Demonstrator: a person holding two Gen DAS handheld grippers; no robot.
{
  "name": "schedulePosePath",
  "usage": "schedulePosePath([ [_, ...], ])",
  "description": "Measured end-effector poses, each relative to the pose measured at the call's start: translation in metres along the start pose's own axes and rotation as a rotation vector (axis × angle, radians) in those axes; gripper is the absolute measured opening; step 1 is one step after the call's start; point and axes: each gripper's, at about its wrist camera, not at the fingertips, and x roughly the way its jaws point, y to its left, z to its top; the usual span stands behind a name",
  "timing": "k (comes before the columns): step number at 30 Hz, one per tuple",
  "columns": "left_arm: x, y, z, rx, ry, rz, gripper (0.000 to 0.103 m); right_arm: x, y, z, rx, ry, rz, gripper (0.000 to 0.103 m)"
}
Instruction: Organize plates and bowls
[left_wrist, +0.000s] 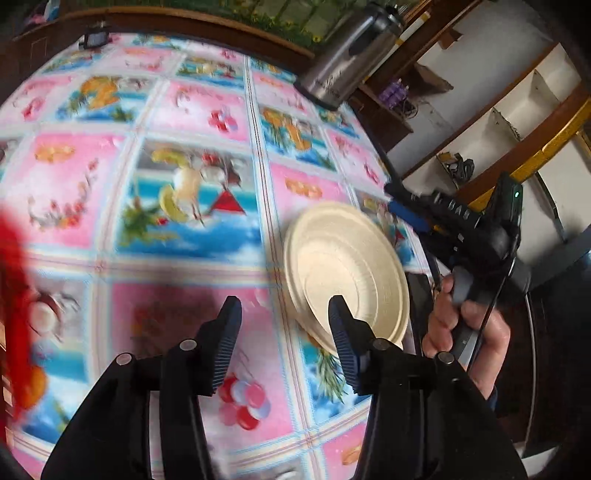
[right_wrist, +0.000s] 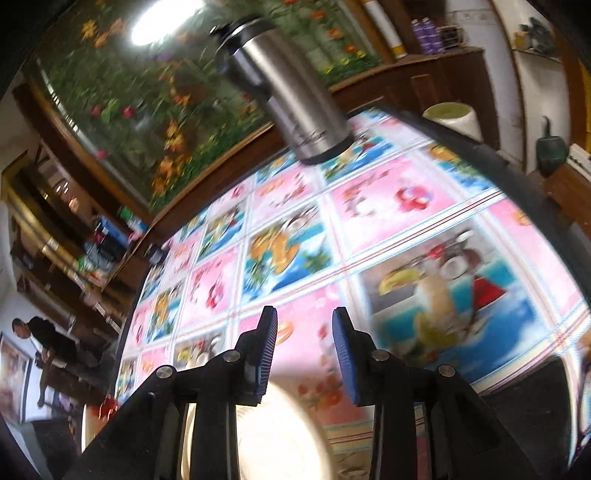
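The table, under its pink-and-blue fruit-print cloth, fills both views, a steel flask standing near its far edge at one o'clock. A cream paper plate lies near the edge at three o'clock. It looks like a gap between pickups; next, one gripper must close on a rim. The left gripper tilts down, jaws parted, empty, one fingertip overlapping the plate. The right gripper hovers narrowly open above another plate, gripping nothing.

Motion blurs the tablecloth; black linkage hides part of the plate.
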Motion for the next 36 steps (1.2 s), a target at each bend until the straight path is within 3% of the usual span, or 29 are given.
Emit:
schedulePosePath([
  [3, 0.006, 0.003, 0.01, 0.0, 0.015, -0.017, 0.056, 0.0, 0.002, -0.002, -0.015, -0.003, -0.041, 0.034],
  [8, 0.034, -0.005, 0.022, 0.014, 0.058, -0.083, 0.056, 0.004, -0.01, -0.001, 0.039, 0.035, 0.016, 0.034],
  [10, 0.044, -0.009, 0.027, 0.03, 0.047, -0.046, 0.053, 0.004, -0.009, 0.0, 0.034, 0.03, 0.009, 0.034],
  [12, 0.055, -0.013, 0.032, 0.045, 0.05, -0.048, 0.025, 0.004, -0.009, 0.0, 0.031, 0.03, 0.015, 0.034],
  [15, 0.063, -0.021, 0.034, 0.088, 0.041, -0.003, 0.009, 0.003, -0.01, 0.001, 0.035, 0.029, 0.011, 0.034],
  [20, 0.055, -0.028, 0.023, 0.176, 0.011, 0.093, 0.008, 0.002, -0.01, 0.002, 0.029, 0.02, 0.004, 0.034],
  [27, 0.021, -0.012, -0.008, 0.151, -0.045, 0.126, 0.008, -0.011, -0.004, -0.005, 0.004, -0.02, 0.015, 0.034],
  [30, 0.012, -0.006, -0.017, 0.133, -0.057, 0.116, 0.008, -0.029, -0.003, -0.027, 0.012, -0.014, 0.06, 0.034],
  [36, 0.008, 0.002, -0.022, 0.103, -0.079, 0.094, 0.008, -0.075, 0.006, -0.094, 0.004, 0.088, 0.208, 0.034],
])
